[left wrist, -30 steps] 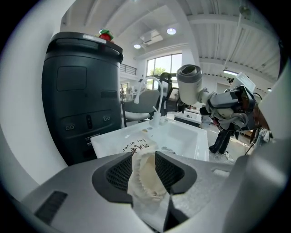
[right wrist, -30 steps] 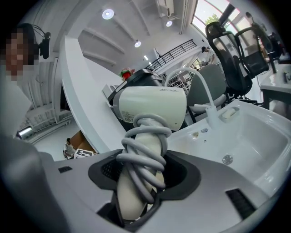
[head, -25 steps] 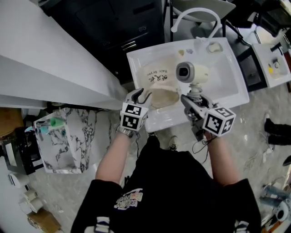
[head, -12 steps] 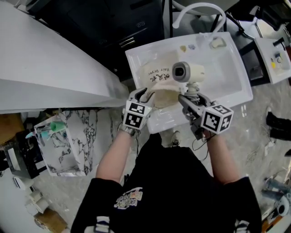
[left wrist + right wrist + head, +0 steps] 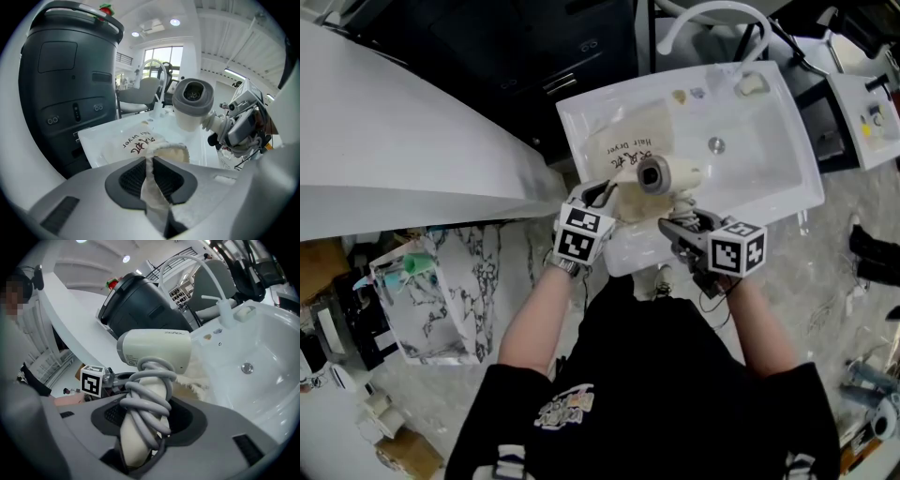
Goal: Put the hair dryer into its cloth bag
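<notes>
Mid-loading: the left claw (image 5: 598, 194) has just been closing and pinches the mouth of the beige cloth bag (image 5: 628, 150) in the white sink basin (image 5: 769, 141), the right claw (image 5: 675, 225) clamps the cream plastic hair dryer (image 5: 661, 175) by its cord-wrapped handle just over it, so next I'd lift that mouth open and slide it in.

A white sink (image 5: 773, 164) is filling the upper middle of the head view, standing above a speckled floor (image 5: 853, 309). A cloth bag (image 5: 630, 141) with printed lettering is lying in the sink's left half. The drain (image 5: 716, 144) is showing just right of the bag. Small pale bits (image 5: 750, 84) are sitting along the sink's far rim, below a curved white tap (image 5: 712, 13).
</notes>
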Demonstrator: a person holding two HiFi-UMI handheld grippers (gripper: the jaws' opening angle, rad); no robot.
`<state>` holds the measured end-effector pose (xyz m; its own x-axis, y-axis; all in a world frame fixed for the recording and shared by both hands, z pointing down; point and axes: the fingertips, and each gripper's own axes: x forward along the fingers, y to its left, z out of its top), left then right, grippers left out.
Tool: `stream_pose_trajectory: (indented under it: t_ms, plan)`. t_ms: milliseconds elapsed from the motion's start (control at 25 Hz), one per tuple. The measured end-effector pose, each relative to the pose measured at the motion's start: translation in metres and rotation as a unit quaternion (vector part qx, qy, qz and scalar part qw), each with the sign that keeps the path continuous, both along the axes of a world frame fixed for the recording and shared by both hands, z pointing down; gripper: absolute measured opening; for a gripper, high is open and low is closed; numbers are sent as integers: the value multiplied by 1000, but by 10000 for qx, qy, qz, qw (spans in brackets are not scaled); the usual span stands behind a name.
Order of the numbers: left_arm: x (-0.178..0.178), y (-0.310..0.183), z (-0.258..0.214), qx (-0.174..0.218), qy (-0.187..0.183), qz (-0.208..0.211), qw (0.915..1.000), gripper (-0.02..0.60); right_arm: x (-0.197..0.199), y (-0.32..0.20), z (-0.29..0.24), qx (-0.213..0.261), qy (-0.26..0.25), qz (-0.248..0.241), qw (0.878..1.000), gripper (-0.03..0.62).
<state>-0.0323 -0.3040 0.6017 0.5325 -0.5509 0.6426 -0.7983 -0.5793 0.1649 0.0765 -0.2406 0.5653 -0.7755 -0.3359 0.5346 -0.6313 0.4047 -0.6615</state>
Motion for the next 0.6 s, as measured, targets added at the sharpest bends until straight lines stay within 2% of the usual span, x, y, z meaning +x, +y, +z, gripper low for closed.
stream_pose_trajectory:
  t_ms: [320, 600]
  plan:
    - [-3, -2, 2, -81, 127, -40, 9999, 44, -3, 35, 36, -376, 404, -725, 9958, 222]
    - [-3, -3, 1, -86, 190, -83, 9997, 43, -7, 69, 57, -619, 808, -1657, 9809, 222]
